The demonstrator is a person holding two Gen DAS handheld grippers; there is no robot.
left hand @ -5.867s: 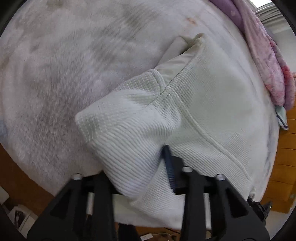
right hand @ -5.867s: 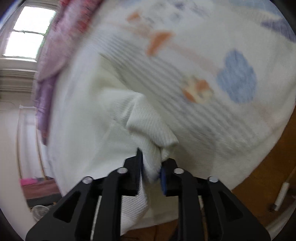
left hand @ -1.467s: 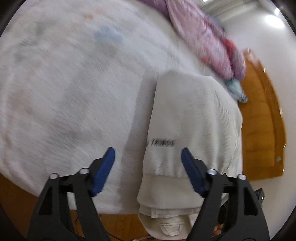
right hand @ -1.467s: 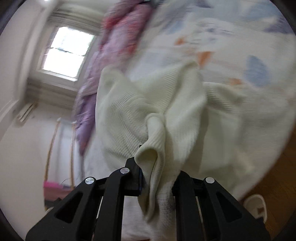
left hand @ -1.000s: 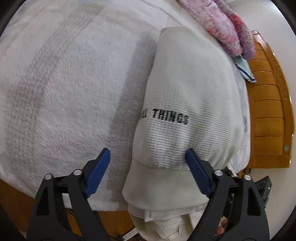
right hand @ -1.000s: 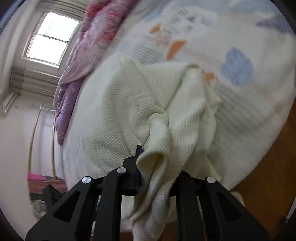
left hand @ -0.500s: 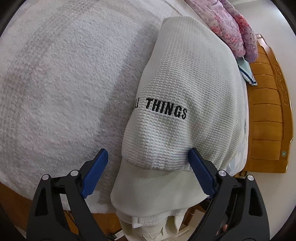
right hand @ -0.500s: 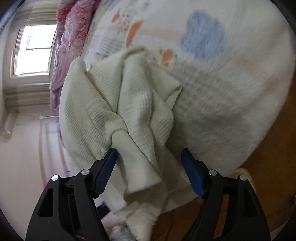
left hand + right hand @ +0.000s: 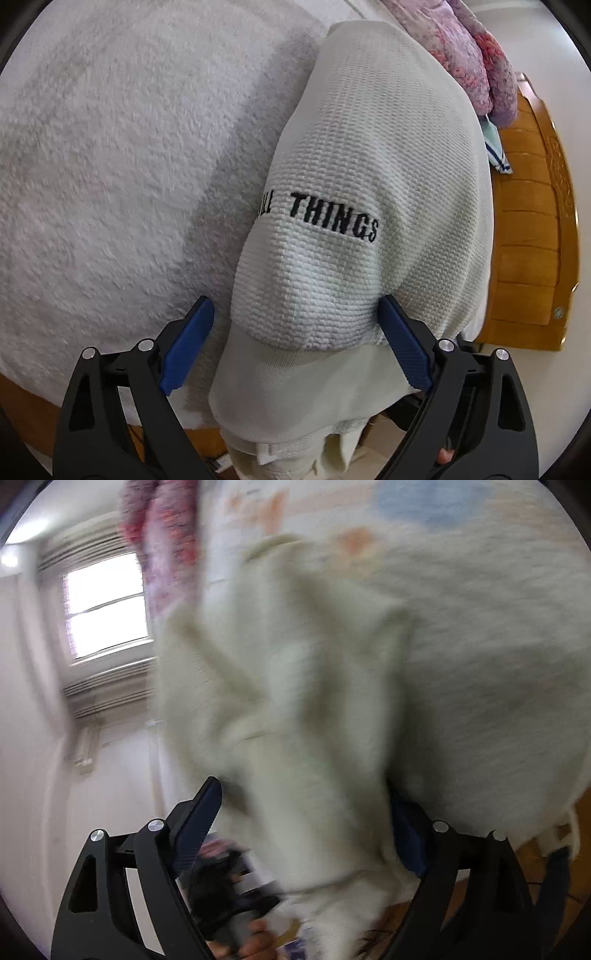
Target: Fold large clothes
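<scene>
Your left gripper [image 9: 295, 347] hangs with its jaws spread wide on either side of the near end of the sweater [image 9: 373, 177], one blue pad to each side of the folded bundle. The far-side pad sits right at the knit's edge; I cannot tell whether it touches. Your right gripper [image 9: 306, 823] is spread too: its jaws have just been opening, and the cream cloth hangs loose between them, not pinched. That view is badly blurred, so the lie of the cloth there is hard to read.

The sweater lies on the white fleece blanket [image 9: 110, 155] as a long narrow bundle, running away from you toward the pink quilt [image 9: 469, 55] heaped beyond its far end. Its near end droops over the blanket's edge toward the floor, with smoother pale layers showing beneath the waffle knit. The black lettering [image 9: 332, 218] crosses the top face near that end. The wooden bed frame [image 9: 532, 229] lies off the sweater's far side from the open blanket.

By my reading, the lengthwise folds are in and both grips are released. What seems left is a crosswise fold to bring the hanging end up onto the body, then squaring the bundle. Seen from the right gripper, the cloth looks rumpled, so that side may need smoothing first.
</scene>
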